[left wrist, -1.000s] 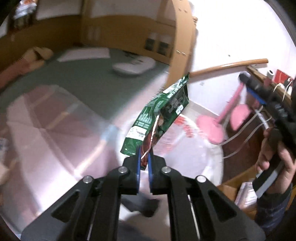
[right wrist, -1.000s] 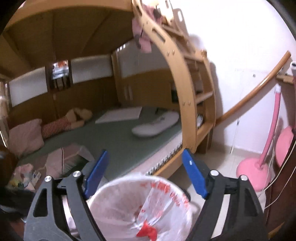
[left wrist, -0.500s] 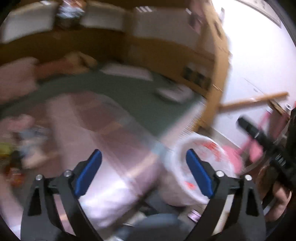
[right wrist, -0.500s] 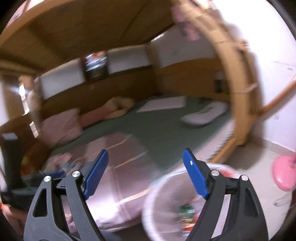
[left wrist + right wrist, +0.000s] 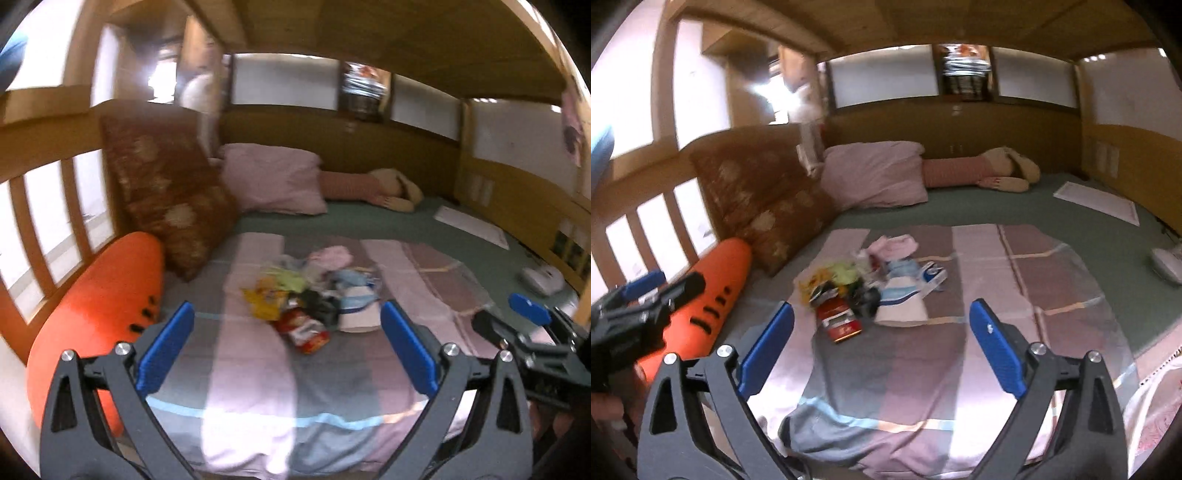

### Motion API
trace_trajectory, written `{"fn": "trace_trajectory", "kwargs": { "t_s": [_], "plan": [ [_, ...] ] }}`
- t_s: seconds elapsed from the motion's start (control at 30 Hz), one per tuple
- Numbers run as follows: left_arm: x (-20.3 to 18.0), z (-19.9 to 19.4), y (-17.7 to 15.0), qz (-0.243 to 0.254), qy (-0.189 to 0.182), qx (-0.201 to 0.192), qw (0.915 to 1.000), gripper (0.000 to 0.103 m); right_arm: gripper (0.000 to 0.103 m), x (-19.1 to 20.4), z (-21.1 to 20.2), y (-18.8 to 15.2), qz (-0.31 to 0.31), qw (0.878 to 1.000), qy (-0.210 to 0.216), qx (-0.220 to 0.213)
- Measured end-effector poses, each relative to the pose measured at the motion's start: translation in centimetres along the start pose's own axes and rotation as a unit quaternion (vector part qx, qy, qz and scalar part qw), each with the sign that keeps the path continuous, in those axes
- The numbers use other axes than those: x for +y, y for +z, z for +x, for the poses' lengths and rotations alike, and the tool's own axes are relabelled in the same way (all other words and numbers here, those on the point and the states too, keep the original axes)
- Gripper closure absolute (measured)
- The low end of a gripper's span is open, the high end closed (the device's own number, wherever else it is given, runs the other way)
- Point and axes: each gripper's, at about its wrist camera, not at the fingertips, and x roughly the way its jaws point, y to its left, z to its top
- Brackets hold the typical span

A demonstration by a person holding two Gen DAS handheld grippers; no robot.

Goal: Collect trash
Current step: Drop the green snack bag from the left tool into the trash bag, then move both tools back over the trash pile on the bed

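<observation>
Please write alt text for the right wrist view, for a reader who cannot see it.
The open right gripper faces a small heap of trash lying on a pink and grey blanket on a bed, a red packet nearest. The left gripper shows at the left edge, before an orange cushion.

Bare striped blanket [image 5: 258, 387] lies between you and the trash pile [image 5: 314, 295]. On your left, the orange bolster [image 5: 99, 317] and brown cushion [image 5: 166, 192] crowd that side; the right is flat blanket.
</observation>
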Motion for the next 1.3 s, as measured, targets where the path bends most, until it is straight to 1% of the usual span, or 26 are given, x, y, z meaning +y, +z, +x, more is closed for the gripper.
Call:
{"fn": "trace_trajectory", "kwargs": {
  "t_s": [0.1,0.13,0.2,0.23,0.27,0.37,0.53,0.57,0.63,0.73,1.3],
  "plan": [
    [1.6,1.4,-1.5,-0.003,0.02,0.007,0.9998,0.003,0.009,0.1,1.2,-1.0,-0.016,1.0,0.0,0.021],
    [1.6,2.1,-1.6,-0.002,0.026,0.01,0.9996,0.003,0.009,-0.2,1.4,-1.2,-0.016,1.0,0.002,0.023],
    [2.3,3.1,-2.8,-0.006,0.031,0.015,0.9994,0.003,0.009,-0.3,1.3,-1.5,-0.01,1.0,0.003,0.018],
    [3.0,3.5,-3.0,-0.015,0.044,0.036,0.9983,0.003,0.009,-0.6,1.2,-1.5,-0.006,1.0,0.0,0.015],
    [3.2,4.0,-3.0,-0.021,0.044,0.049,0.9976,0.003,0.009,-0.8,1.3,-1.5,-0.002,1.0,-0.001,0.014],
    [3.3,4.0,-3.2,-0.024,0.045,0.048,0.9976,0.003,0.009,-1.2,1.4,-1.6,0.002,1.0,-0.001,0.014],
    [2.8,3.7,-3.3,-0.009,0.025,0.039,0.9989,0.003,0.009,-1.4,1.6,-1.6,0.004,1.0,-0.001,0.01],
    [2.7,3.7,-3.3,-0.012,0.014,0.041,0.999,0.003,0.009,-1.4,1.6,-1.6,0.004,1.0,-0.001,0.01],
    [2.6,3.6,-3.3,-0.016,0.003,0.042,0.999,0.003,0.009,-1.3,1.5,-1.6,0.001,1.0,-0.002,0.01],
    [2.3,3.5,-3.4,-0.009,0.01,0.036,0.9993,0.003,0.009,-1.4,1.6,-1.7,0.0,1.0,-0.001,0.012],
    [1.6,3.6,-3.5,0.0,0.011,0.038,0.9992,0.003,0.009,-1.4,1.7,-1.8,0.004,1.0,-0.001,0.012]
  ]
}}
